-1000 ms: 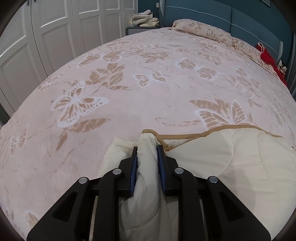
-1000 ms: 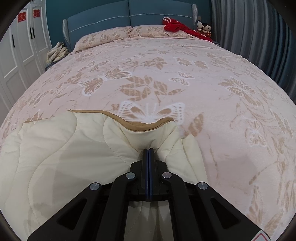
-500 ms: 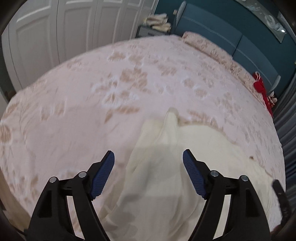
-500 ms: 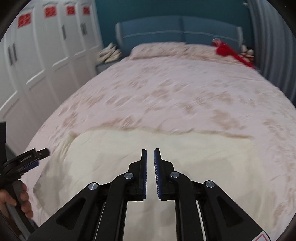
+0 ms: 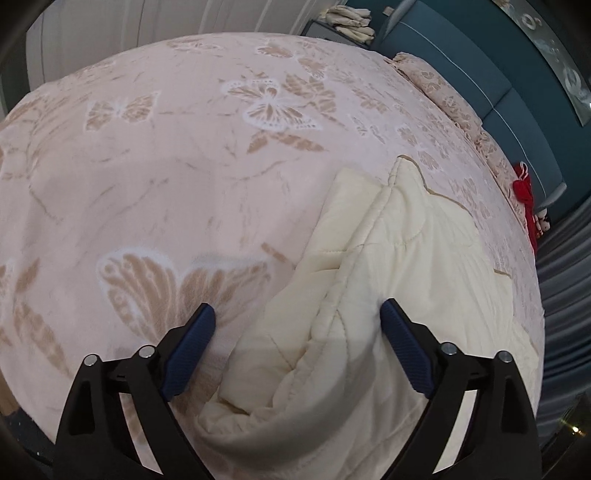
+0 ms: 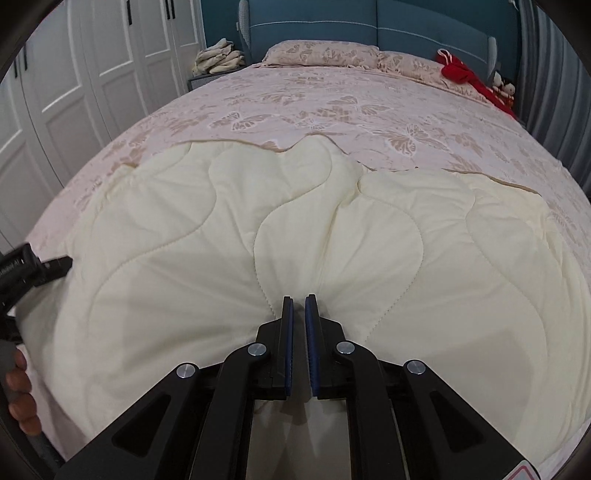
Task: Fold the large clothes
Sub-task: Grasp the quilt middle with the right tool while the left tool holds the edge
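Observation:
A cream quilted blanket with a tan trim [image 6: 295,236] lies folded on the near part of the bed. In the left wrist view its folded left edge [image 5: 388,266] runs between the jaws. My left gripper [image 5: 297,325] is wide open around that edge, holding nothing; it also shows at the left in the right wrist view [image 6: 33,266]. My right gripper [image 6: 299,306] hovers low over the blanket's near middle, jaws a narrow gap apart, with no cloth between them.
The bed has a pink butterfly cover [image 6: 332,107], pillows [image 6: 321,51] and a blue headboard [image 6: 369,33]. Red cloth [image 6: 461,72] lies at the far right. White wardrobe doors [image 6: 74,74] stand left, with folded cloths on a nightstand [image 6: 218,59]. Grey curtains [image 6: 554,74] hang on the right.
Both grippers let go of the blanket's far edge, opened and pulled back to the near side. The left one now straddles the blanket's left fold.

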